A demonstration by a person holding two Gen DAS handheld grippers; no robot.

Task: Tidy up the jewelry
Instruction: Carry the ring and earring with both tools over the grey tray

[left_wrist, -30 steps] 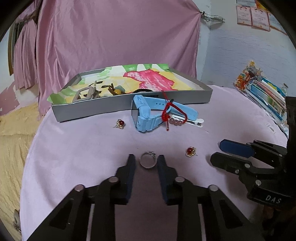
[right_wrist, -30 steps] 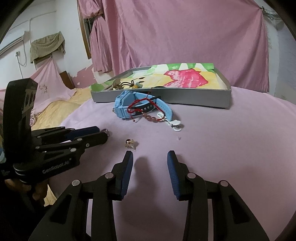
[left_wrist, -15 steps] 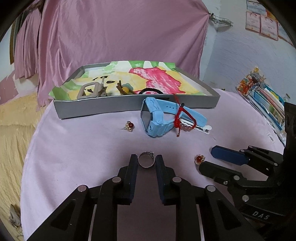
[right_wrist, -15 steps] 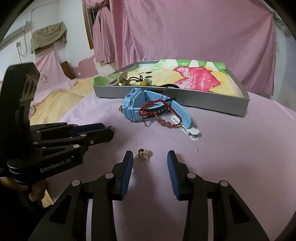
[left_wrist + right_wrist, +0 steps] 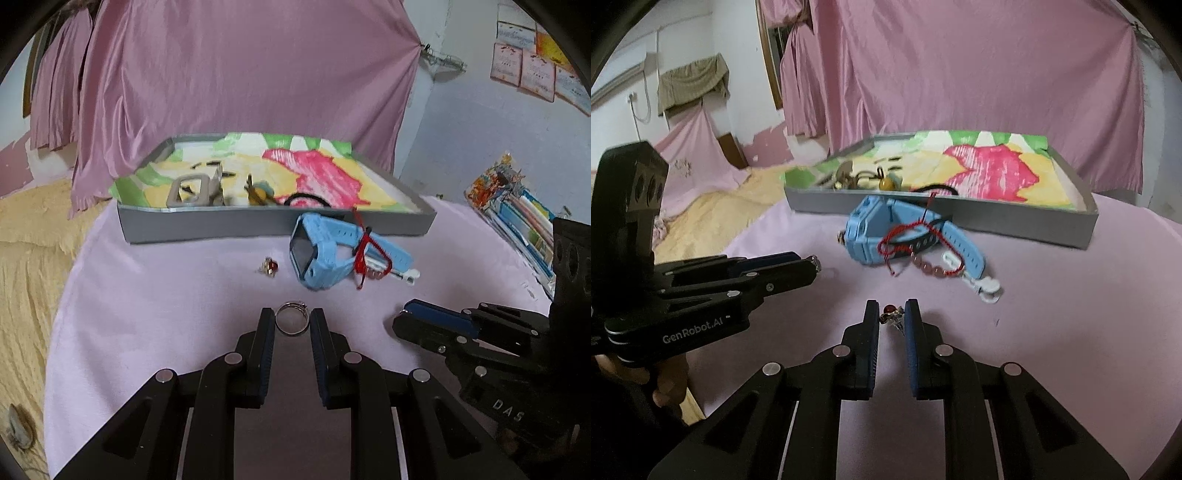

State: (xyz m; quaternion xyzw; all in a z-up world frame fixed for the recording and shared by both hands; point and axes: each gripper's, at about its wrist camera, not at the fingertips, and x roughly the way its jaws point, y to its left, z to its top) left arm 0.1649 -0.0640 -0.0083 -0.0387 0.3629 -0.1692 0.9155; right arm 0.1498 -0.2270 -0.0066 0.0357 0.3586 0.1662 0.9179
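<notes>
My left gripper (image 5: 292, 322) is shut on a silver ring (image 5: 297, 307), held just above the pink tablecloth. My right gripper (image 5: 891, 315) is closing its jaws, and both pads touch a small red-stone earring (image 5: 888, 308) between them. A matching earring (image 5: 270, 266) lies on the cloth in front of the grey tray (image 5: 273, 225). A blue watch (image 5: 325, 254) with a red string bracelet (image 5: 364, 254) draped over it rests against the tray's front wall. Each gripper shows from the side in the other's view: the right gripper (image 5: 406, 317) and the left gripper (image 5: 812, 264).
The tray has a colourful paper lining and holds a buckle-like piece, a hair tie and small trinkets. A white clip (image 5: 986, 286) lies beside the watch strap. Stacked colourful packets (image 5: 517, 206) sit at the right edge. A yellow blanket (image 5: 29, 258) lies off the table's left.
Both grippers have moved forward toward the tray. The right jaws came up around the earring and narrowed onto it. The ring has stayed between the left fingers.
</notes>
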